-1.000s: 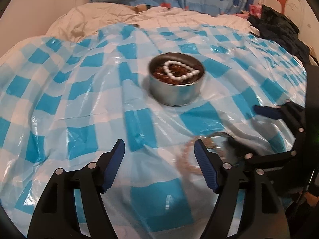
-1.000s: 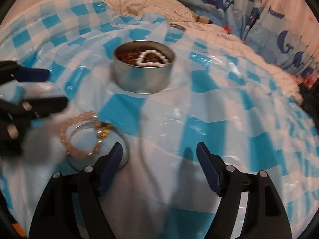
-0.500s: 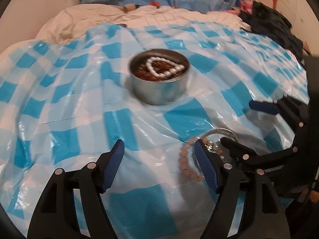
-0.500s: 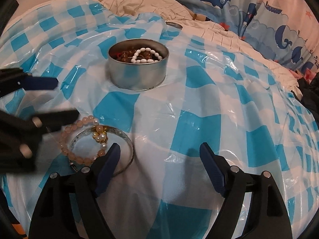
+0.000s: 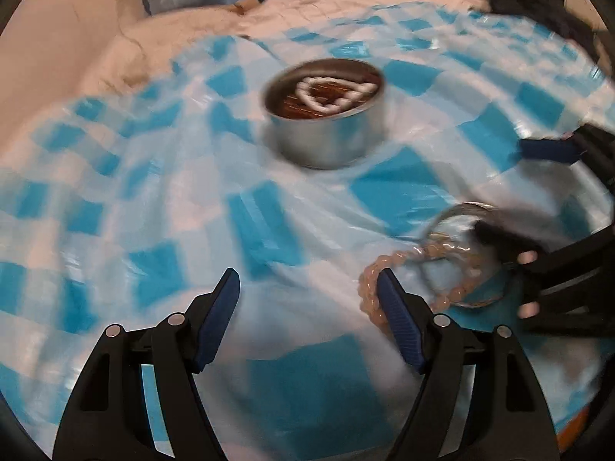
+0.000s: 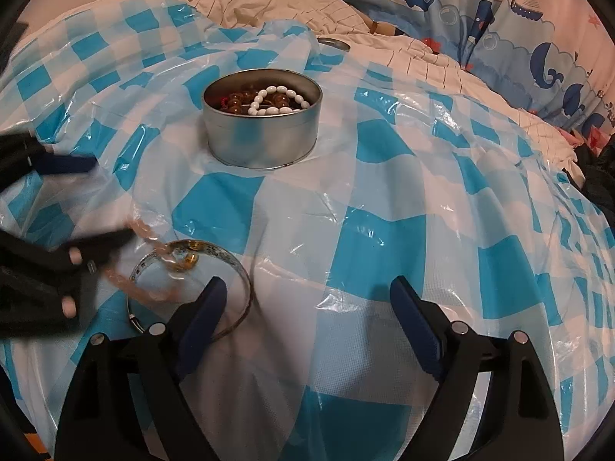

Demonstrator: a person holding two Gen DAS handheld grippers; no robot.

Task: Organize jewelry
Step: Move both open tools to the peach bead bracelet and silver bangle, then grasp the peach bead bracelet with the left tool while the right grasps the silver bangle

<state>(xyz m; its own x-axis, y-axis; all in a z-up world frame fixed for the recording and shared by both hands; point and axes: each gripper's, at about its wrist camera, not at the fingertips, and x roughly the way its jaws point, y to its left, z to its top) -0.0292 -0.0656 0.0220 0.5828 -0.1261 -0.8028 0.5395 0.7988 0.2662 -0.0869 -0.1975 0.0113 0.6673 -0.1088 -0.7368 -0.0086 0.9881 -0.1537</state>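
Observation:
A round metal tin stands on the blue checked plastic sheet and holds a white bead bracelet on brown beads. A pink bead bracelet lies across a thin silver bangle, with a small gold piece inside the bangle. My left gripper is open, and its right finger sits at the pink bracelet's near edge. My right gripper is opening with nothing between its jaws; its left finger overlaps the bangle.
The sheet covers a soft, rumpled bed. Beyond it lie white bedding, whale-print fabric and dark clothes at the far right. A small round metal lid rests behind the tin.
My left gripper has sunk and rolled toward the pink bracelet, which has shifted and now shows blurred. The right gripper's jaws stand wider apart.

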